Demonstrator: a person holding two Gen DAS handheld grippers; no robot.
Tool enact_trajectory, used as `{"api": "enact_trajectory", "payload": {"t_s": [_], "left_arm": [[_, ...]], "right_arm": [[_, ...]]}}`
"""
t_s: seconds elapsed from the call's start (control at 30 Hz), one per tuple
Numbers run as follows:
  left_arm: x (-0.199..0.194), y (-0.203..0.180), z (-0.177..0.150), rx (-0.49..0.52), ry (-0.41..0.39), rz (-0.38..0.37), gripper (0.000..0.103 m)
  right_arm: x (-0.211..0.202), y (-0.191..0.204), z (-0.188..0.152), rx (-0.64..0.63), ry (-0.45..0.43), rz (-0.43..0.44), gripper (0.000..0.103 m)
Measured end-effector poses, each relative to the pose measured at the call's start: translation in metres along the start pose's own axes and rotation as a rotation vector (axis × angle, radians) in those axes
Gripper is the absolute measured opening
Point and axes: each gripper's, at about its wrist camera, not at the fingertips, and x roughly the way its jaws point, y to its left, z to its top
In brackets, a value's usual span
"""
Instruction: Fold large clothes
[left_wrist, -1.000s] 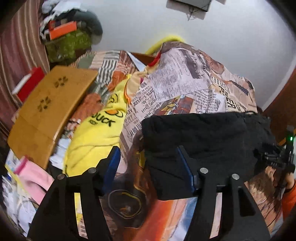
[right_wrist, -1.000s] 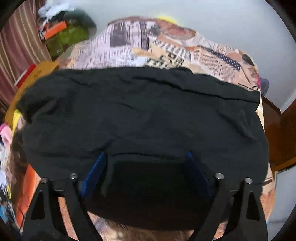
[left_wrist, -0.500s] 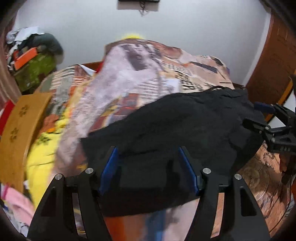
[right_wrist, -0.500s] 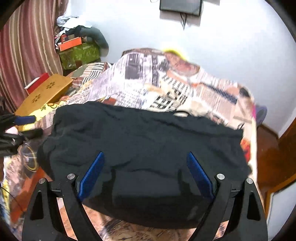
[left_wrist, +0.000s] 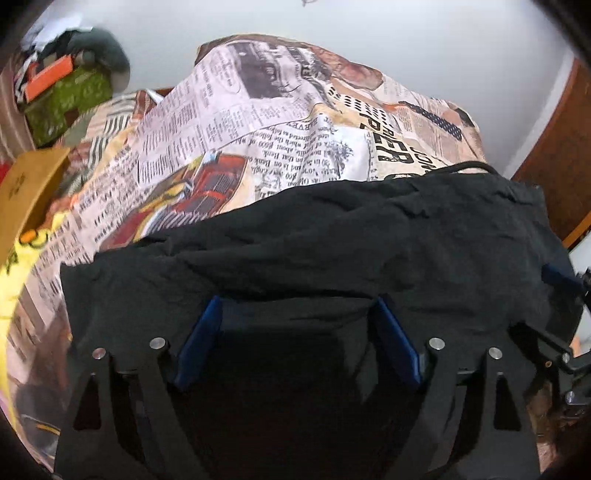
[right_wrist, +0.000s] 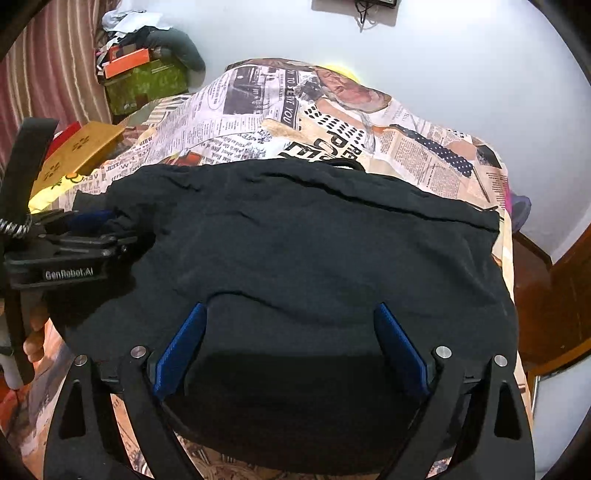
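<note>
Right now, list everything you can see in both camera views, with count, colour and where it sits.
black garment: one, black, spread on the bed nearest the cameras.
newspaper-print sheet: one, white, black and orange, covering the bed behind it.
yellow cloth: one, left edge of bed.
wooden board: one, tan, far left.
green box: one, back left corner.
left gripper: one, black with blue pads, jaws apart.
right gripper: one, same colours, jaws apart.

A white wall (right_wrist: 461, 66) rises behind the bed (right_wrist: 251, 110), which wears a newsprint cover. A striped curtain (right_wrist: 48, 74) hangs left, beside a green box (right_wrist: 147, 85). A wooden door (right_wrist: 569, 295) stands right.
</note>
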Motion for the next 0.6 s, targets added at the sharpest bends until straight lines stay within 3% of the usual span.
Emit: {"api": "enact_trajectory", "payload": {"t_s": [0.2,0.43,0.6], "left_arm": [[-0.023,-0.007,-0.016,0.047,-0.005,0.073,0.083],[-0.069,0.010,-0.025,0.013,-0.052,0.102,0.083],[-0.104,0.040,-0.033,-0.081,-0.106,0.103,0.083]], "right_arm": [[-0.007,-0.006,-0.009,0.041,0.016,0.021,0.091],[-0.016,0.002,-0.007,0.076,0.056,0.045,0.091],[-0.042,0.017,0.001,0.049,-0.053,0.021,0.091]]}}
